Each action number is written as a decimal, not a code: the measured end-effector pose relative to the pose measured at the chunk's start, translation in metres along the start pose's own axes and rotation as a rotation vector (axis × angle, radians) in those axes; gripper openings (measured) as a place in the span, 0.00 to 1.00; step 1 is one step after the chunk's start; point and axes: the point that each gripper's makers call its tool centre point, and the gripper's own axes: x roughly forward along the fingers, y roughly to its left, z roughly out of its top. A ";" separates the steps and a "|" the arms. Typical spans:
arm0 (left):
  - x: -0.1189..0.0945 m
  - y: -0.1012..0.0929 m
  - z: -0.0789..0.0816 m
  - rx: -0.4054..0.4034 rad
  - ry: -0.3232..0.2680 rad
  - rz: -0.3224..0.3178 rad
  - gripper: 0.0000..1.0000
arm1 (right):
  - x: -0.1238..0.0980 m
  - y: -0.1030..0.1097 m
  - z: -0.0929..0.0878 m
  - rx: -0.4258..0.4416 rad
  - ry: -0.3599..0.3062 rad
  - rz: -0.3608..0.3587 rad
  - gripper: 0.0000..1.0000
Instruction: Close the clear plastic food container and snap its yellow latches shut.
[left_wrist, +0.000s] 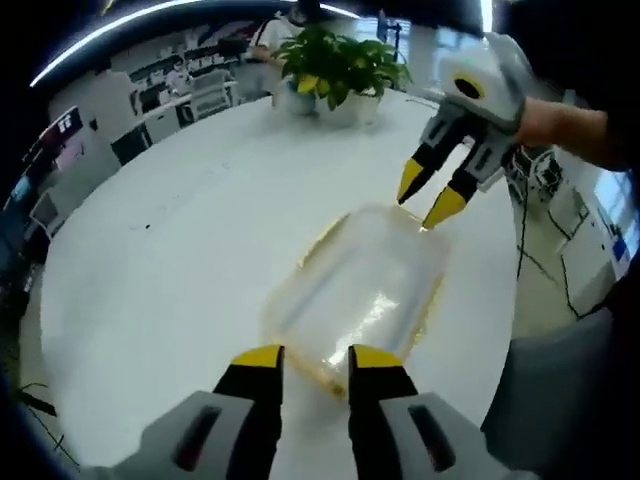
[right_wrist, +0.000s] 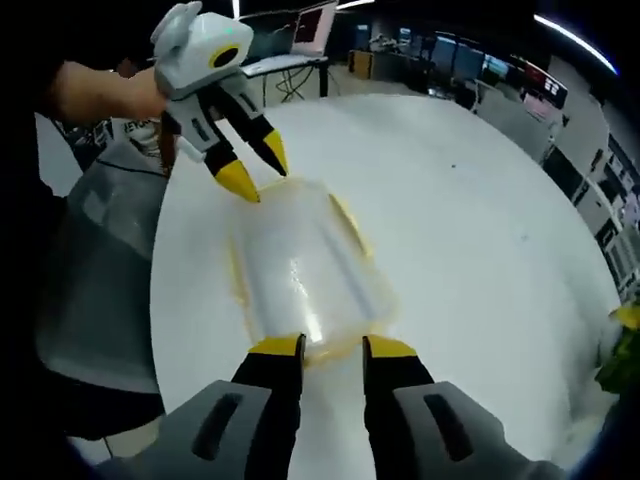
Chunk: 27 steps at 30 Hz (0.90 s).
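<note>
Left gripper: jaws held slightly apart, nothing gripped, tips poised at one short end of the container.
Right gripper: jaws likewise parted, empty, tips set at the opposite short end.
Container: lid seen on, laid flat near the table edge.
Latches: yellow strips seen along the sides; whether snapped cannot be told.
Room: open tabletop is seen beyond; a potted plant is well apart.

Looking down close from opposite ends of clear food container on white table; both shared.
</note>
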 end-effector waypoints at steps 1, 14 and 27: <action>0.001 -0.002 0.003 0.015 -0.010 -0.013 0.18 | 0.000 0.001 0.002 -0.008 -0.008 0.012 0.21; 0.010 -0.023 0.035 0.205 -0.087 -0.097 0.18 | 0.011 0.010 0.034 -0.060 -0.099 0.073 0.25; 0.015 -0.044 0.043 0.223 -0.107 -0.189 0.26 | 0.030 0.016 0.061 -0.073 -0.134 0.112 0.28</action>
